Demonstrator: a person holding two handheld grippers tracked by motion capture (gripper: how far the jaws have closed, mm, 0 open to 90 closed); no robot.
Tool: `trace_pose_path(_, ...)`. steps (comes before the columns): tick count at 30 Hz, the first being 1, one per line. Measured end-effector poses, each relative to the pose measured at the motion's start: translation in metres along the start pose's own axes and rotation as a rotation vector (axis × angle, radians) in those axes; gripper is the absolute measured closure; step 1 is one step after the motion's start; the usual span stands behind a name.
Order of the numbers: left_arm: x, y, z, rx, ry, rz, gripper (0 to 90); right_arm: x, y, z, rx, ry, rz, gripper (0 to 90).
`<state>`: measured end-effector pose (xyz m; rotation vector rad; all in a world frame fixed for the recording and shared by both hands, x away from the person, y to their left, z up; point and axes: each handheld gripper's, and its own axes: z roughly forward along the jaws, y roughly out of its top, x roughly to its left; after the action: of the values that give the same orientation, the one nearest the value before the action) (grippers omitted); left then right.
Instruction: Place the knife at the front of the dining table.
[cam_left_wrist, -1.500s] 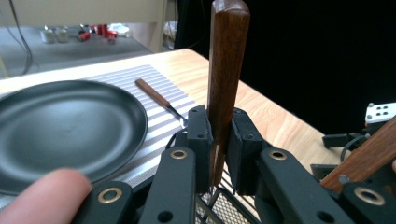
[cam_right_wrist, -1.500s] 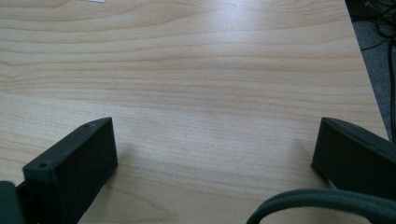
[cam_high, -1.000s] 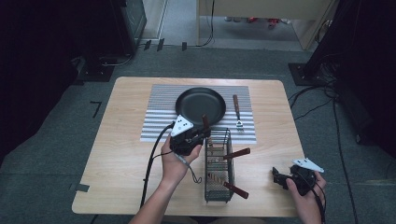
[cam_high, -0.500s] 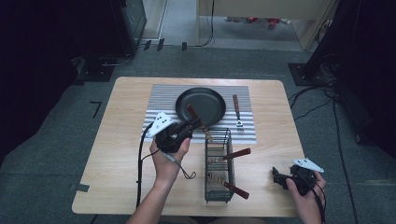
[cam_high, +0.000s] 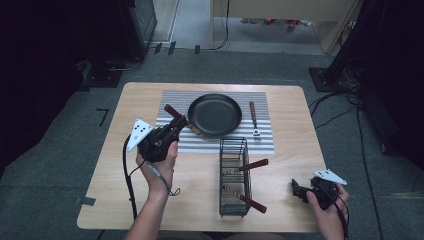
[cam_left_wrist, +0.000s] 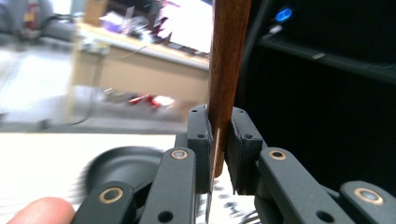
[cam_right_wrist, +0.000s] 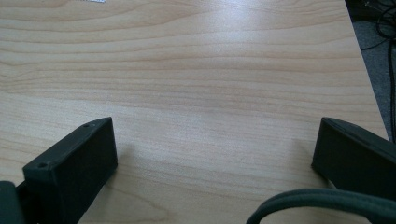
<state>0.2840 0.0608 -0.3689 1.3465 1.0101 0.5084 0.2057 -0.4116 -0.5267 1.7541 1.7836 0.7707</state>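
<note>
In the high view my left gripper (cam_high: 179, 122) hovers over the left part of the striped mat (cam_high: 260, 142), just left of the black frying pan (cam_high: 215, 115). It is shut on a wooden-handled utensil (cam_high: 172, 111), whose handle points up and to the left. In the left gripper view the brown handle (cam_left_wrist: 229, 56) rises between the two pads of my left gripper (cam_left_wrist: 219, 140), a thin metal edge shows below them, and the pan (cam_left_wrist: 119, 165) lies blurred behind. My right gripper (cam_high: 296, 189) rests at the table's front right, open over bare wood (cam_right_wrist: 215, 154).
A black wire basket (cam_high: 233, 176) stands at the front centre of the table with two wooden-handled utensils sticking out to its right. A wooden-handled fork (cam_high: 254, 120) lies on the mat right of the pan. A cable trails from my left gripper toward the front edge.
My left hand has carried the utensil up and to the left, from beside the basket to the pan's left side. The right hand has stayed put.
</note>
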Motion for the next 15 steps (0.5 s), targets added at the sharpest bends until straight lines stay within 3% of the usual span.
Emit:
trace_pose_path(1,0.009,-0.006,0.002,0.042,0.067,0.022,81.8,0.0,0.0,0.0,0.003,0.0,-0.002,0.0)
trace_pose_path(2,0.009,-0.006,0.002,0.042,0.067,0.022,81.7,0.0,0.0,0.0,0.003,0.0,-0.002,0.0)
trace_pose_path(5,0.021,-0.015,0.008,0.124,0.176,0.076,81.6,0.0,0.0,0.0,0.002,0.0,0.0,0.0)
trace_pose_path(9,0.039,-0.026,0.02,0.222,0.239,0.095,81.6,0.0,0.0,0.0,0.002,0.0,0.0,0.0)
trace_pose_path(15,0.061,-0.024,0.037,0.316,0.301,0.076,81.7,0.0,0.0,0.0,0.002,0.0,0.0,0.0)
